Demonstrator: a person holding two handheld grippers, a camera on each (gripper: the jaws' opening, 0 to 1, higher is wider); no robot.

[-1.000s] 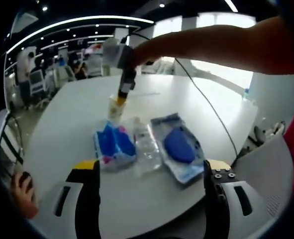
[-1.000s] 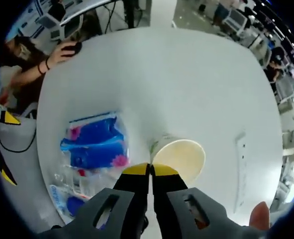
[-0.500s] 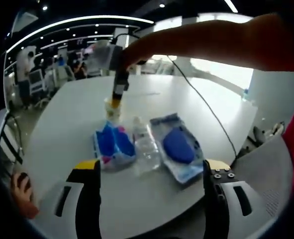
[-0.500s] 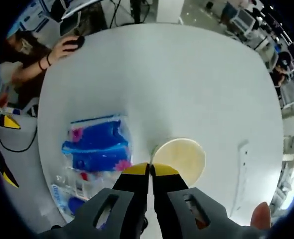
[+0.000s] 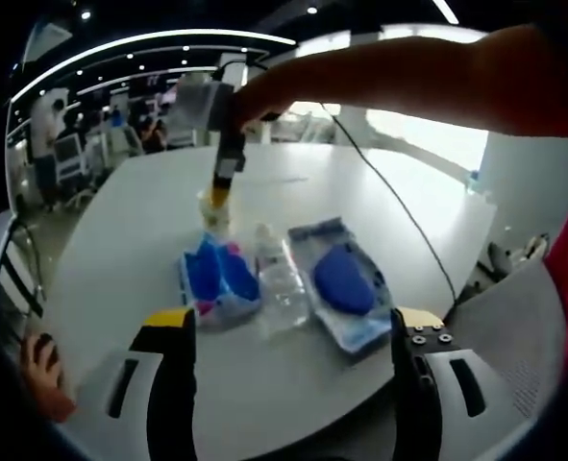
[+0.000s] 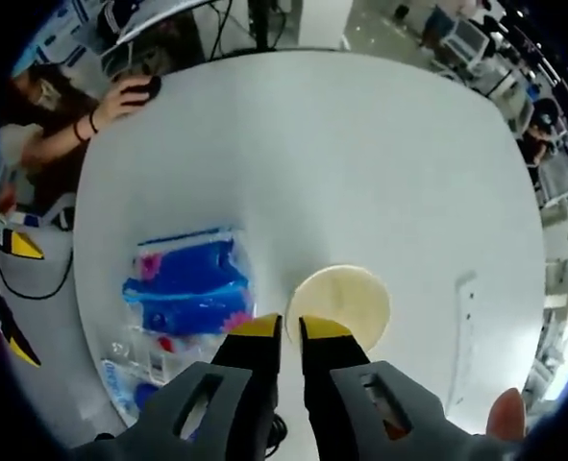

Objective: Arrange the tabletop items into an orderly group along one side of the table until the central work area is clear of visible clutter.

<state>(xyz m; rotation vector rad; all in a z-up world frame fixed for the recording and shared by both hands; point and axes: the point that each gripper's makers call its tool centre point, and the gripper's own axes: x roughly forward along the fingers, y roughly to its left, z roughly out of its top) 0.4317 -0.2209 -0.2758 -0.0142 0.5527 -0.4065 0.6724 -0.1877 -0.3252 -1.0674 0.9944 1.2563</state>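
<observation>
A cream paper cup point(image 6: 341, 303) stands upright on the white round table point(image 6: 360, 144), just beyond my right gripper point(image 6: 289, 327), whose jaws are open by a narrow gap at the cup's near rim. In the left gripper view the same cup point(image 5: 213, 207) sits under the right gripper point(image 5: 220, 195). Beside it lie a blue tissue pack point(image 5: 220, 279), a clear plastic bottle point(image 5: 280, 279) and a blue pouch in clear wrap point(image 5: 345, 283). My left gripper point(image 5: 290, 323) hovers wide open before them, holding nothing. The tissue pack point(image 6: 185, 288) lies left of the cup.
A person's hand point(image 6: 128, 94) rests on a dark mouse at the table's far edge. A thin white strip point(image 6: 464, 305) lies flat to the right of the cup. A black cable point(image 5: 399, 206) runs across the table. Office desks and chairs surround it.
My right gripper's jaws, shut on the cup's rim before, have parted slightly. The cup has come down and stands level on the table. The left gripper has stayed put.
</observation>
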